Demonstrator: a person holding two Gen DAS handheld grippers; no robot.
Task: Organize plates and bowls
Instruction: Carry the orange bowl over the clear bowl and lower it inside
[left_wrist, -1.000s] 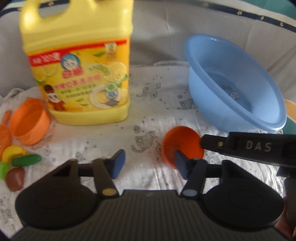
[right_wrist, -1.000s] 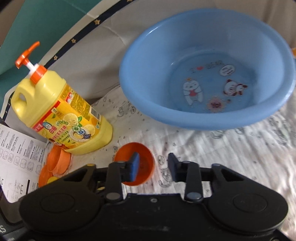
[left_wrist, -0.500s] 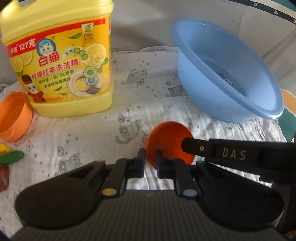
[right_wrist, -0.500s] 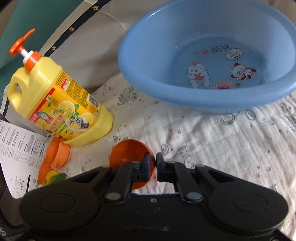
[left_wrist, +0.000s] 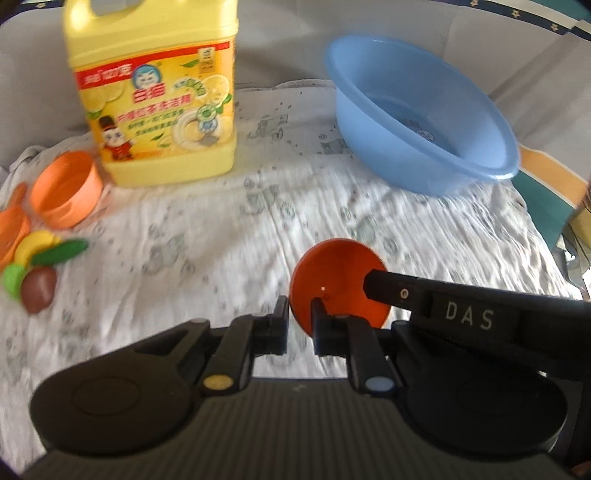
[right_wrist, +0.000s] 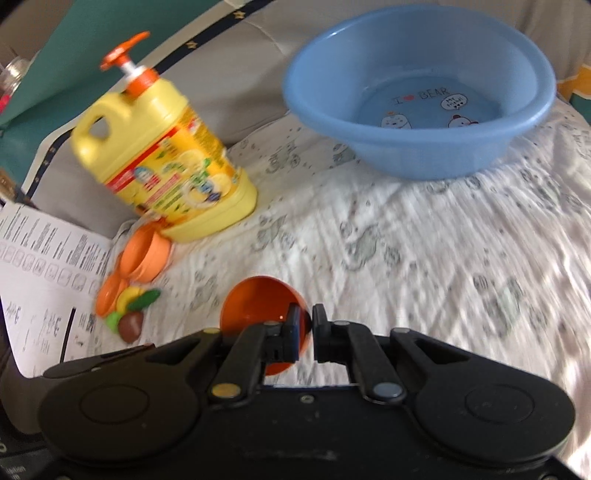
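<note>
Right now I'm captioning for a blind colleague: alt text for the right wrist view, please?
Right gripper pinches the rim of a small orange bowl above a white cloth, with a blue basin beyond and a yellow soap jug left.

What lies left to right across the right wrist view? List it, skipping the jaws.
Printed paper sheet → toy food pile → yellow detergent jug → dark orange bowl → blue basin.
</note>
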